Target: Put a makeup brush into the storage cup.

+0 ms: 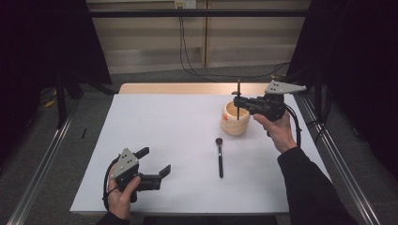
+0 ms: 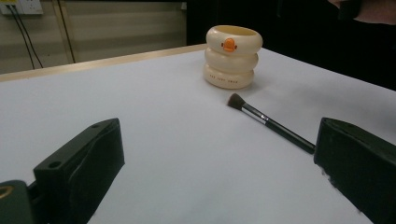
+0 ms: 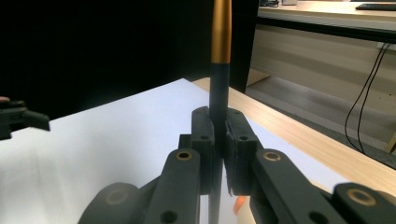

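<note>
**Lowering an upright brush into the cream holder**

The right gripper [image 1: 240, 101] has its two black jaws pressed together on a thin brush with a black and gold handle [image 3: 219, 79], held upright. In the high view this stick [image 1: 238, 99] stands over the mouth of the cream, ring-stacked cup with an orange duck mark [image 1: 235, 119], which sits on the white table [image 1: 155, 136] towards its far right corner. Whether the lower end is already inside the cup or just above it, I cannot tell; the right gripper view shows a touch of orange below the jaws, likely the cup's mark.

The step in hand looks like seating this brush in the cup. To do it well, keep the handle vertical and centred over the opening, lower straight down until the bottom end rests on something, then part the jaws slightly and lift away upward, so the brush is not dragged sideways and the light cup is not tipped.

The left gripper [image 1: 155, 161] hovers near the table's near left corner, jaws spread wide and holding nothing. A second, black-handled makeup brush with a dark tuft [image 2: 268, 122] lies flat on the table between the two grippers, nearer the cup; judging by its placement, it is the next candidate for pickup.
</note>
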Demonstrator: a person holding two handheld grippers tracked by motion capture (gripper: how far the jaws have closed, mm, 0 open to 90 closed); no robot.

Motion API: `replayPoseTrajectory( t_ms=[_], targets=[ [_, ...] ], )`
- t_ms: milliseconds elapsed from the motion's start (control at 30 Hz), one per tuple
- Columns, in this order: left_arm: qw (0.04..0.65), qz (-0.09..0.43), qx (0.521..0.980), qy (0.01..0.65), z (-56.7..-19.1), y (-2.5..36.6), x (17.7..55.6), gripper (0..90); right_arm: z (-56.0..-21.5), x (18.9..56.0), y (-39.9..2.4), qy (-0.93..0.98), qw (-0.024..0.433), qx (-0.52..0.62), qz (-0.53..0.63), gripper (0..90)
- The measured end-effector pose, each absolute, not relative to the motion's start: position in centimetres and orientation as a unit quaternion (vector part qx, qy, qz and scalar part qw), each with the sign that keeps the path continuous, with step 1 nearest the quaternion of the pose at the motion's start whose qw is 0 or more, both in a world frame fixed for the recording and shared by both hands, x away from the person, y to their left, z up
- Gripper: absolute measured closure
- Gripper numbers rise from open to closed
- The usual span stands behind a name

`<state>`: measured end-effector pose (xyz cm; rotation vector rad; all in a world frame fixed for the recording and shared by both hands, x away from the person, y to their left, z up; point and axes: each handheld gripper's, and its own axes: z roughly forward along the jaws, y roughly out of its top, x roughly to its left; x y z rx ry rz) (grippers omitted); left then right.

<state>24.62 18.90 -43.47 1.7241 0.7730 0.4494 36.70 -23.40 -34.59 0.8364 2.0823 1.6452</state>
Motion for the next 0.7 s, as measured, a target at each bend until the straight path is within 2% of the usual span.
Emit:
replayPoseTrajectory(
  t_ms=[700],
  targets=[
    [0.568,0.186,0.728,0.334,-43.4,19.3,24.7,1.2,-36.1,40.4,-24.5,0.728,0.205,0.344,0.557,83.9]
  ],
)
